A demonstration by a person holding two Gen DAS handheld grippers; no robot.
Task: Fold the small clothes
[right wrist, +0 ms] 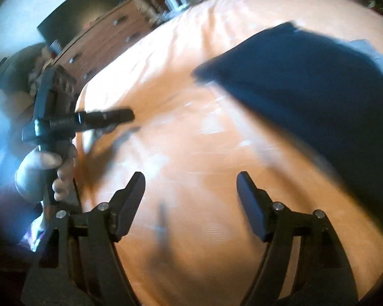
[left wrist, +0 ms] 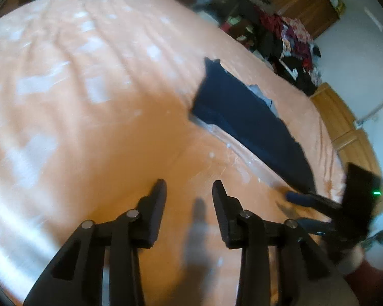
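Left gripper (left wrist: 189, 187): black hard-plastic linkage with flat tapered fingers, jaws released and holding nothing, poised over the bed (left wrist: 89, 102) with its smooth, softly creased peach sheet. Dark navy garment (left wrist: 245, 117): matte cloth spread flat in a long angular shape toward the bed's right side, edges ragged, a pale grey piece showing at its far edge. Right gripper (right wrist: 190, 186): same build, jaws spread wide and empty, the garment just ahead to its right.
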